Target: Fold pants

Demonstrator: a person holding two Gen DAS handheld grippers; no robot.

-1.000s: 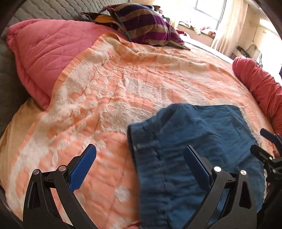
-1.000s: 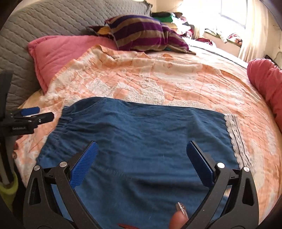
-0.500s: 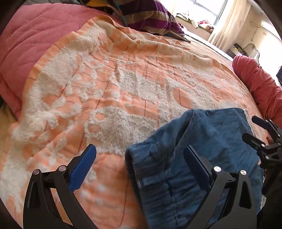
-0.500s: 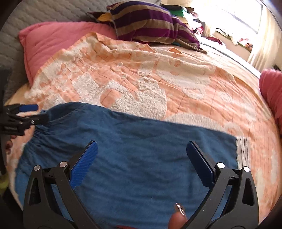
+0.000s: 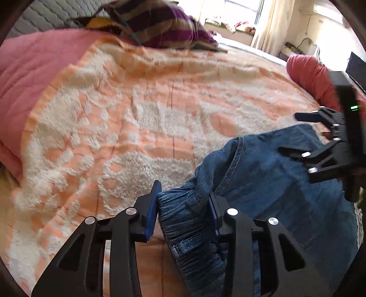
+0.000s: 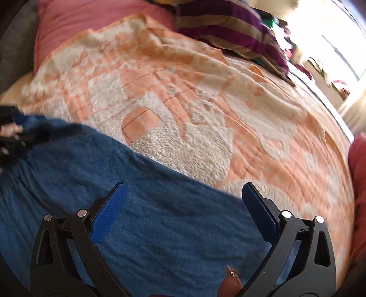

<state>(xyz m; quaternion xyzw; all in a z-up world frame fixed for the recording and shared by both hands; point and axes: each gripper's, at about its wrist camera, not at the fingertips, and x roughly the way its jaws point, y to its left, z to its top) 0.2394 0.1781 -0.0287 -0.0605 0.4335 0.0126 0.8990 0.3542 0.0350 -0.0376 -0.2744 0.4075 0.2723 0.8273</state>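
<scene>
Pants of blue denim lie spread on a bed, over an orange and white blanket with a fluffy raised pattern. In the left wrist view the gathered elastic waistband bunches up between the blue pads of the left hand-held gripper. Its jaws are closing on that waistband; the pad on the right of the picture touches the fabric, while the other shows a thin gap (contact there cannot be told for sure). A stitched seam runs up from the waistband where the cloth folds over.

The right hand-held gripper is spread wide above the middle of the pants, with nothing between its blue pads. A fingertip with a glittery nail shows at the bottom edge of its view. The same gripper appears at the right of the left wrist view, just above the denim, with a small green light on its body.

A pink quilted pillow lies at the blanket's far left edge, and a purple and tan striped cushion sits beyond the blanket. A rolled red bolster rests at the right side of the bed. A bright window with pale curtains fills the far background.
</scene>
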